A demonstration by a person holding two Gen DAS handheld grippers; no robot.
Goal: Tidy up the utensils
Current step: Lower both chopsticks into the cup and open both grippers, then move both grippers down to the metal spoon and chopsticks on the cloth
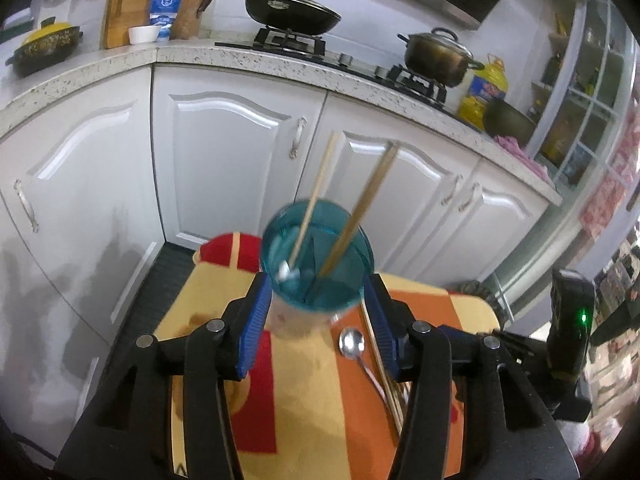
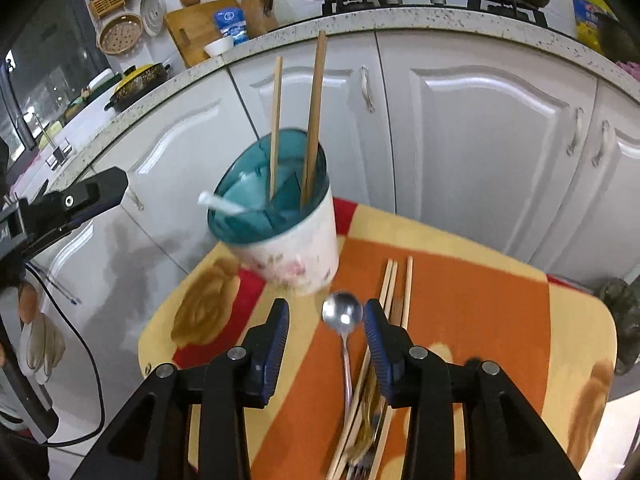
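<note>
A white flowered utensil cup [image 2: 296, 252] with a teal divider insert stands on the small cloth-covered table [image 2: 480, 288]. Inside it are three wooden chopsticks [image 2: 314, 120] and a white spoon [image 2: 220, 204]. A metal spoon [image 2: 343, 314], loose chopsticks [image 2: 407, 292] and a fork [image 2: 366, 440] lie on the cloth in front of the cup. My right gripper [image 2: 326, 314] is open low over the spoon's bowl, its pads not pressing it. My left gripper [image 1: 316, 280] is open, with the cup [image 1: 316, 264] ahead of its fingers; from the right wrist view it sits off to the cup's left, apart from it.
White cabinet doors [image 1: 240, 152] close off the far side of the table. On the counter above are a gas hob with a black wok [image 1: 288, 8] and a steel pot [image 1: 436, 56], plus a knife block [image 1: 192, 12]. A gloved hand [image 2: 40, 344] hangs at the left.
</note>
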